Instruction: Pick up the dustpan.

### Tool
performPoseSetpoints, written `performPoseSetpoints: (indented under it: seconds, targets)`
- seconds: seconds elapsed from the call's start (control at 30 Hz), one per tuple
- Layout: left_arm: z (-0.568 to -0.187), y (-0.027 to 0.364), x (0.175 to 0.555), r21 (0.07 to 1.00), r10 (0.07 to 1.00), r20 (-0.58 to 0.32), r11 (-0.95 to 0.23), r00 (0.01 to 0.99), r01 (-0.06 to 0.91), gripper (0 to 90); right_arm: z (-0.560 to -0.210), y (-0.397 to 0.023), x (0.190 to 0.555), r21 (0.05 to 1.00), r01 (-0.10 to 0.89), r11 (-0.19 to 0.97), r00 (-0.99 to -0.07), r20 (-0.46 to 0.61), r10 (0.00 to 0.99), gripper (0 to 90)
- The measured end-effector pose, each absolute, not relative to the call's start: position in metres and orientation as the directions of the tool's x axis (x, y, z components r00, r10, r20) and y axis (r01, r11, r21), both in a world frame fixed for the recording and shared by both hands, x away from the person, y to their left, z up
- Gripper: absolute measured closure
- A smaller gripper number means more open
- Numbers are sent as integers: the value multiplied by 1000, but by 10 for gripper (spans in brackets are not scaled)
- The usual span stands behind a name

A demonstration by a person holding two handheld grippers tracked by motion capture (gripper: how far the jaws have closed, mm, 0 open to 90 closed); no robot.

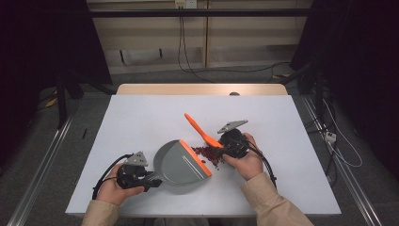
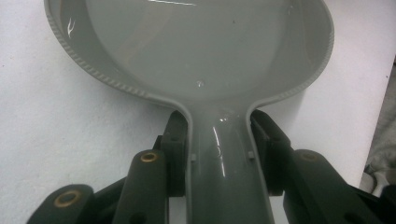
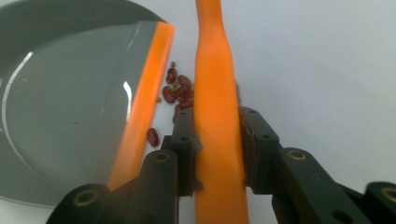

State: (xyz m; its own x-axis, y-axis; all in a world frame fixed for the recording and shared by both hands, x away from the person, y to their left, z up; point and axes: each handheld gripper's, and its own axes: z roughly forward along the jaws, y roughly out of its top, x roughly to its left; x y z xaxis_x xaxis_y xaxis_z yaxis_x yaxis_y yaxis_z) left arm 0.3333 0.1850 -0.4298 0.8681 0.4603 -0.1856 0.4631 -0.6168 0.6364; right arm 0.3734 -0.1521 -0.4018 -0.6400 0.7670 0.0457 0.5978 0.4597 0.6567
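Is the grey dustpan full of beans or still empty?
Empty. The grey dustpan has a bare inside in the right gripper view, and the red beans lie on the white table just outside its orange lip.

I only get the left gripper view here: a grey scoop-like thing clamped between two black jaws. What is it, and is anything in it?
Observer: It is a grey dustpan with an orange front lip, lying on the white table. I see nothing inside it.
Operator: What is it meant to catch?
Observer: A small pile of dark red beans lying on the table just off the lip.
Operator: Who pushes them in?
Observer: The right gripper, shut on the handle of an orange brush, whose head end is down at the beans.
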Motion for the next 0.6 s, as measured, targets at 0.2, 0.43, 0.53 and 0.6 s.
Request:
performPoseSetpoints:
  seconds: [0.2,0.43,0.53,0.6]
  targets:
    - [-430,183,334,636,461,-187,-616,868,464,630,-403,-146,373,662,594,457,-647,55,761,699]
    - [-430,183,334,638,460,-185,-616,868,462,630,-403,-145,372,669,601,437,-651,93,753,700]
    - [-430,183,334,637,461,-185,-616,868,463,630,-404,-143,372,674,603,426,-656,116,745,701]
    - [-430,183,334,636,462,-185,-617,868,464,630,-404,-141,372,675,600,430,-661,115,742,701]
